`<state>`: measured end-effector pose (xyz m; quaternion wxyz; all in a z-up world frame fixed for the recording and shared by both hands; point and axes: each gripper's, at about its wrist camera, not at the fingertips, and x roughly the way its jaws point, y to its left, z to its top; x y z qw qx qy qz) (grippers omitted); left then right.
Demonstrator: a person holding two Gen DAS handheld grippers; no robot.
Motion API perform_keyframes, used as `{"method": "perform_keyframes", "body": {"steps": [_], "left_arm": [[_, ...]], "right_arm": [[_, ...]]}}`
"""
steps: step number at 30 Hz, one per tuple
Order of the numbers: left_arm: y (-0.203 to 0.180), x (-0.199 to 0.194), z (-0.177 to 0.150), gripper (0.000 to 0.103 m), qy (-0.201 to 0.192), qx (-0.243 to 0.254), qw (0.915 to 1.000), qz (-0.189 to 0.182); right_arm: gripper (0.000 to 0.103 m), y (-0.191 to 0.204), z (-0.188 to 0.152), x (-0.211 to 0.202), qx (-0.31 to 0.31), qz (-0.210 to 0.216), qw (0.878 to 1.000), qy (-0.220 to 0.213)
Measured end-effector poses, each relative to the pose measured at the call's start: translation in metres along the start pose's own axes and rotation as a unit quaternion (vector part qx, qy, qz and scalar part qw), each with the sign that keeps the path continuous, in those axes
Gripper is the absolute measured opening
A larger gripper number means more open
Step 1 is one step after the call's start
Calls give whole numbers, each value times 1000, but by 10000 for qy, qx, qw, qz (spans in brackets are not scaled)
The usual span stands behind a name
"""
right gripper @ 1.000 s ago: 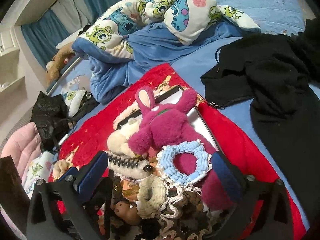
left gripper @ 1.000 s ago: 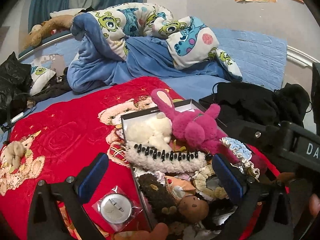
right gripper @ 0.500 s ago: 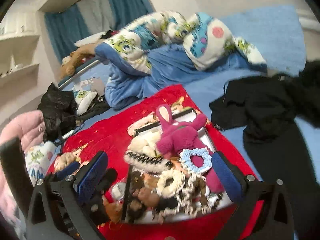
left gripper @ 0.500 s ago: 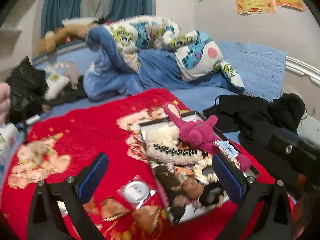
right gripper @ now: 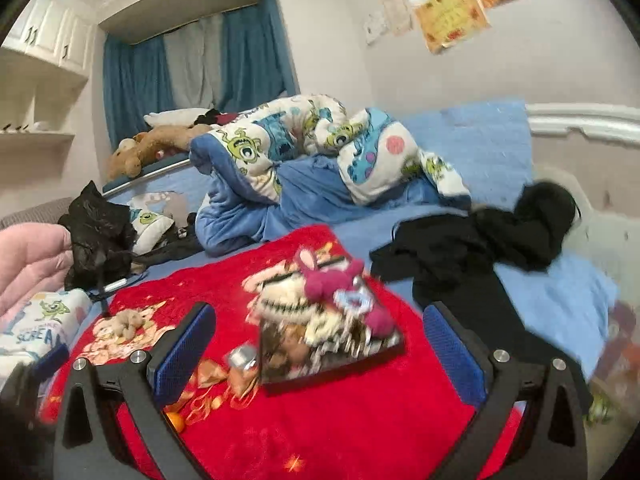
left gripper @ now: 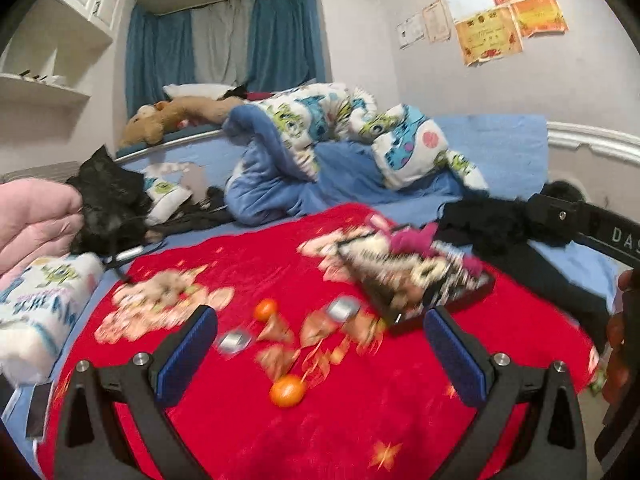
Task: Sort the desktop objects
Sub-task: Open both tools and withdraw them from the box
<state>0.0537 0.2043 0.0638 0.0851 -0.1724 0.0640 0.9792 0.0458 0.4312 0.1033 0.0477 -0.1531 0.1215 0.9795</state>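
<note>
A dark box (left gripper: 472, 292) packed with plush toys, among them a magenta rabbit (left gripper: 408, 238), lies on the red blanket (left gripper: 380, 412); it also shows in the right wrist view (right gripper: 332, 372) with the rabbit (right gripper: 324, 280). Two oranges (left gripper: 287, 390) (left gripper: 265, 308), silver round badges (left gripper: 342, 308) and orange wrappers (left gripper: 316, 344) lie loose left of the box. My left gripper (left gripper: 320, 352) is open and empty, held above the blanket. My right gripper (right gripper: 320, 348) is open and empty, back from the box. Both views are motion-blurred.
Black clothes (right gripper: 480, 248) lie right of the blanket. A monster-print duvet (left gripper: 320, 128) is heaped at the back. A black bag (left gripper: 108, 204), pink bedding (left gripper: 36, 224) and a printed cushion (left gripper: 40, 304) sit left. The other gripper's body (left gripper: 600, 232) is at right.
Both grippers have pulled back and up from the box, so it looks far smaller and more of the room shows. Oranges and wrappers have come into view. Both stay open.
</note>
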Motion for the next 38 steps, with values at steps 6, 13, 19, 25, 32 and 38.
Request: {"method": "perform_keyframes", "body": {"steps": [6,13,19,25,32,38], "left_arm": [[35,3,-52,103,275,-936,9949,-249],[46,18,-64,103,366,-1044,9937,-161],[41,19,-60,103,303,-798,9963,-68],[33,21,-58,103,310,-595,9977,-8],[27,19,-58,103,227,-440,9988,-9],[32,17,-58,103,218,-601,9980,-31]], "right_arm": [[103,20,-75,0,-480,-296,9984,102],[103,43,-91,-4,-895,-286,9956,-29],[103,48,-93,16,-897,-278,9950,344],[103,57,-96,25,-1063,-250,9929,476],[103,59,-98,29,-1031,-148,9930,551],[103,63,-98,29,-1104,-91,9922,565]]}}
